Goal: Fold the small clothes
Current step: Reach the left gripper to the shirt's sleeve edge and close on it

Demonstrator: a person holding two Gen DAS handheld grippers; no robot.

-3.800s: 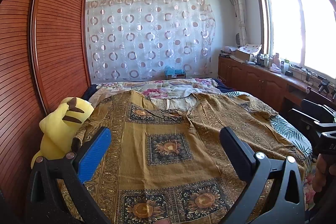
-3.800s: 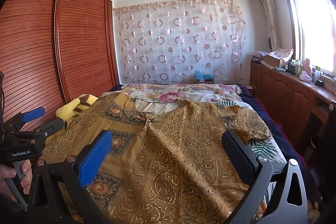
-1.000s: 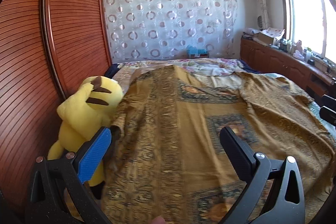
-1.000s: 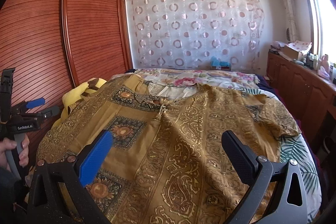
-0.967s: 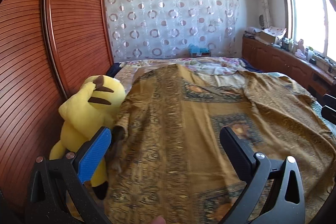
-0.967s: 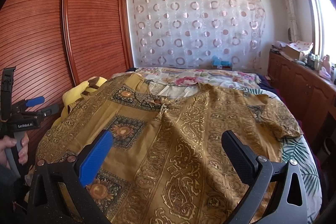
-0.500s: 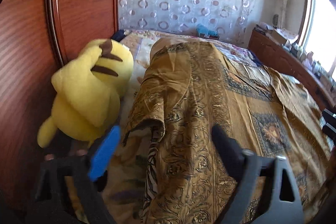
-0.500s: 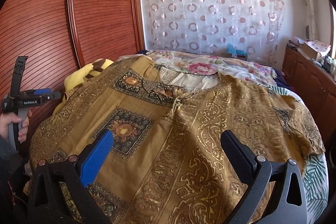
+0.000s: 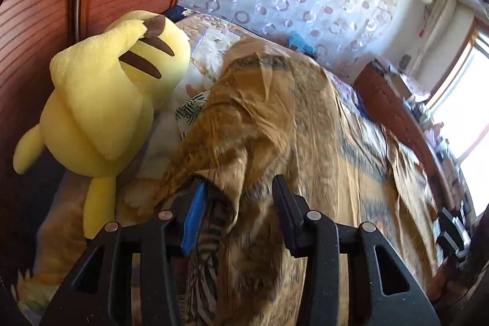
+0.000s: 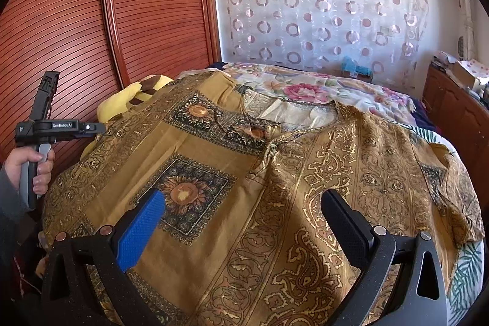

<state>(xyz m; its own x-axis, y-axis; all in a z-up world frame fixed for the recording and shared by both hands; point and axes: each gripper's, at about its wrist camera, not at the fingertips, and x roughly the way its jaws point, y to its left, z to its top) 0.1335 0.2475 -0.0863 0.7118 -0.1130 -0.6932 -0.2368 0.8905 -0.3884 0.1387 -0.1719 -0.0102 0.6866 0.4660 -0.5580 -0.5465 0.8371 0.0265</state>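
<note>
A mustard-gold patterned top (image 10: 275,173) lies spread face up on the bed. In the left wrist view its left sleeve edge (image 9: 223,170) bunches up beside the plush toy. My left gripper (image 9: 238,203) straddles that fold. Its jaws are closing with the fabric between them, and a gap still shows at the black pad (image 9: 282,203). My right gripper (image 10: 241,200) hovers open over the middle of the top's front, nothing between its fingers. A person's hand (image 10: 30,170) holds the left gripper's handle at the garment's left edge.
A yellow plush toy (image 9: 101,100) leans against the slatted wooden wardrobe doors (image 10: 76,20) left of the bed. A floral sheet (image 10: 305,87) covers the bed's far end below a circle-patterned curtain (image 10: 321,5). Wooden cabinets (image 10: 455,112) line the right side.
My left gripper has swung left and down to the top's left sleeve edge, rolled, and narrowed its jaws around the fold. The right gripper has drifted in over the top's front.
</note>
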